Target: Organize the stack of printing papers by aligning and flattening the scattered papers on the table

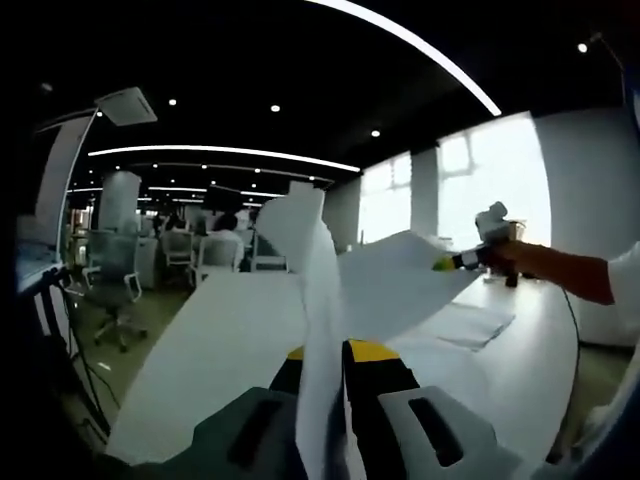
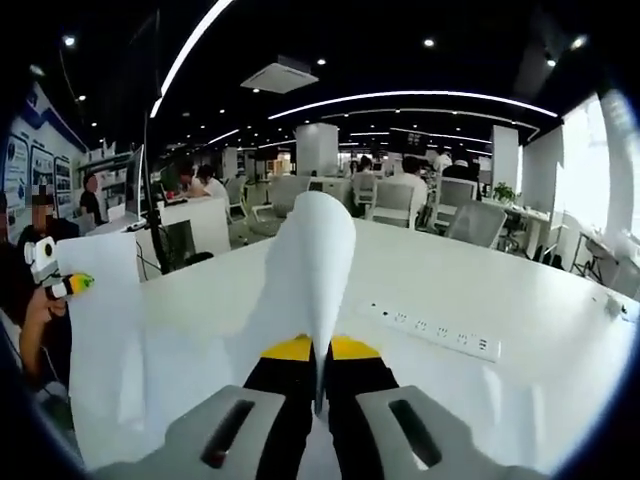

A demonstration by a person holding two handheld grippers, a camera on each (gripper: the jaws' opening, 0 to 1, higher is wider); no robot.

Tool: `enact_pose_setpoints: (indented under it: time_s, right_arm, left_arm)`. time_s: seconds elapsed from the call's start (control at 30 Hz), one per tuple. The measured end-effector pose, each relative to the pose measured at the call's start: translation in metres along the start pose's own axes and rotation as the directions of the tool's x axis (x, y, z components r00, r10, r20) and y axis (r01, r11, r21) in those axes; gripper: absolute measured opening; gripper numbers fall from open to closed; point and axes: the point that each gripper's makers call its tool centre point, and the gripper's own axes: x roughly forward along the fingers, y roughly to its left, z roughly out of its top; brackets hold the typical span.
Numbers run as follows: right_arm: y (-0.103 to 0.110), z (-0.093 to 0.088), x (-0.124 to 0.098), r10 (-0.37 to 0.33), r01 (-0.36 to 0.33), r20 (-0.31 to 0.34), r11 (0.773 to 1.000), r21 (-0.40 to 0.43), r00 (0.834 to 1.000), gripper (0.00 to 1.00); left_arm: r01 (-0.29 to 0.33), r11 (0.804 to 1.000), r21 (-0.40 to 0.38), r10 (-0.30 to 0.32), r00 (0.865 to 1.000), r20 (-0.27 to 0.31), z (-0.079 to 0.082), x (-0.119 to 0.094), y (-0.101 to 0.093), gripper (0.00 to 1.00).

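White paper sheet (image 1: 320, 300) pinched between both grippers' fingers, left gripper (image 1: 325, 400), right gripper (image 2: 320, 400), one table (image 2: 480, 290)

Open white table (image 2: 520, 290) ahead, bar a power strip (image 2: 432, 331) and one flat sheet (image 1: 470, 324).

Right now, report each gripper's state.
Left gripper: shut on the paper.
Right gripper: shut on the same paper, at its other edge.

Open-plan office: long white bench (image 2: 470, 290) with a built-in power strip (image 2: 432, 331), rows of swivel chairs (image 1: 118, 283), seated people (image 2: 410, 178) at desks, monitor (image 2: 131, 182), ceiling light strips (image 1: 225, 153), large windows (image 1: 490, 175).
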Motion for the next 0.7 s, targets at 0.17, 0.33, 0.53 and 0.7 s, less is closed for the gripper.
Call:
enact_pose_setpoints:
  time_s: [0.17,0.33,0.53,0.7]
  right_arm:
    - [0.002,0.001,-0.011,-0.005,0.005,0.018,1.000,0.006,1.000,0.00]
    - [0.005,-0.007,-0.024,-0.014,0.014,0.019,1.000,0.011,1.000,0.00]
    - [0.010,-0.009,-0.039,-0.029,0.028,0.028,0.999,0.020,0.999,0.00]
    - [0.014,-0.006,-0.049,-0.037,0.037,0.044,0.999,0.012,0.998,0.00]
  left_arm:
    - [0.008,1.000,0.009,-0.009,1.000,0.006,0.001,-0.003,-0.008,0.06]
    - [0.027,1.000,0.006,-0.027,1.000,0.013,0.000,-0.007,-0.016,0.06]
    - [0.050,0.999,0.016,-0.050,0.999,0.010,0.005,-0.010,-0.024,0.06]
    - [0.059,0.998,0.020,-0.059,0.998,0.018,0.006,-0.013,-0.028,0.06]
